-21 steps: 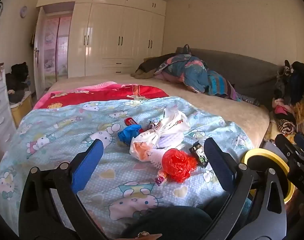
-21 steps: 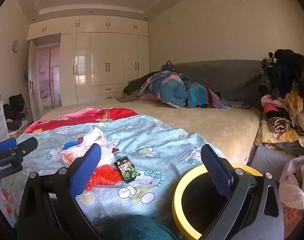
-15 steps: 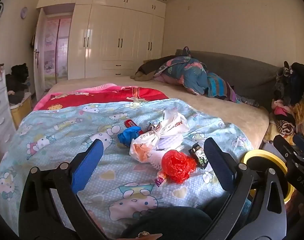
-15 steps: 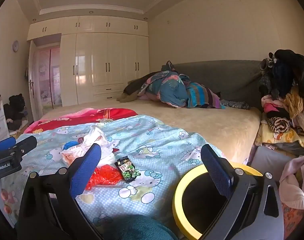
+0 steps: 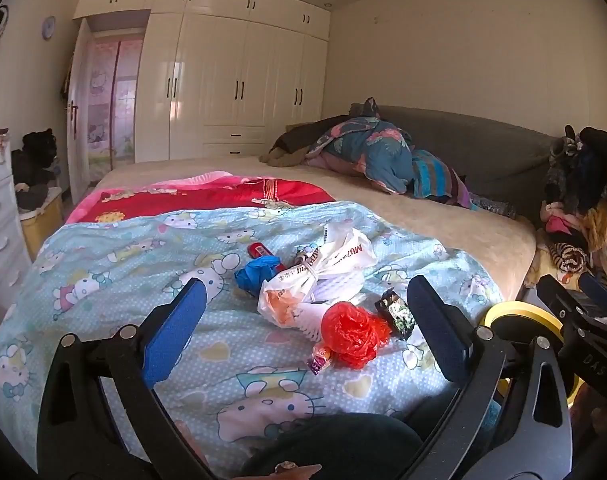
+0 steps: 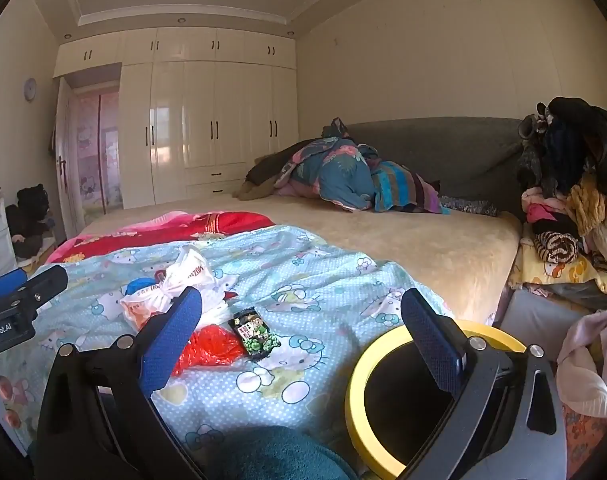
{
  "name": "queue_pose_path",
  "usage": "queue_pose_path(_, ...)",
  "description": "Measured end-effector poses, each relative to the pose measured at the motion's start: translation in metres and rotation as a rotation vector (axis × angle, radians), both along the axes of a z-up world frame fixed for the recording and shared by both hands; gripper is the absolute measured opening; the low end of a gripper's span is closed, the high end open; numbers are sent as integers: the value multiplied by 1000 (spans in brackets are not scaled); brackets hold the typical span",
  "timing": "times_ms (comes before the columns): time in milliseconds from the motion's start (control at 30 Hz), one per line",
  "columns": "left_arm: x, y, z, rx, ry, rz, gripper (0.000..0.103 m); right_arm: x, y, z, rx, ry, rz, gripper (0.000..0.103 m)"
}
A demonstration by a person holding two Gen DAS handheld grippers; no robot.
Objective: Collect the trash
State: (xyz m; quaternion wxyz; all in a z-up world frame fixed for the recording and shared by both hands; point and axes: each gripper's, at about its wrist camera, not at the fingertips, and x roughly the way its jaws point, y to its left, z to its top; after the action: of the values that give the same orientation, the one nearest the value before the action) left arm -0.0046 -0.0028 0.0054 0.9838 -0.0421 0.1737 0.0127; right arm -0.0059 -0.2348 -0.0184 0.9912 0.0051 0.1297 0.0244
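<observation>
We held the left gripper (image 5: 303, 332) and right gripper (image 6: 301, 332) spread wide, empty. The trash, red bag (image 5: 353, 334), white bag (image 5: 319, 280) and snack packet (image 6: 254, 334), lay near the bed's (image 6: 443, 244) near edge beside the yellow-rimmed bin (image 6: 353, 388). Crinkly plastic risked slipping, or we might have pinched the quilt (image 5: 103, 248).

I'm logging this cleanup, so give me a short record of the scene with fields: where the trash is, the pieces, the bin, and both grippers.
surface: Hello Kitty blanket on the bed
trash: white plastic bag, red bag, blue bag, snack packet, candy wrapper
bin: yellow-rimmed bin, beside the bed, right of the trash
left gripper: open, empty
right gripper: open, empty
</observation>
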Motion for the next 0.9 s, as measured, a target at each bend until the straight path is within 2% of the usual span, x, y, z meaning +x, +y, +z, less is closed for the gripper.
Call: queue_pose_path(900,-1,0,2,0,-5,-2,93,0,1,0,-1,4,-1,97)
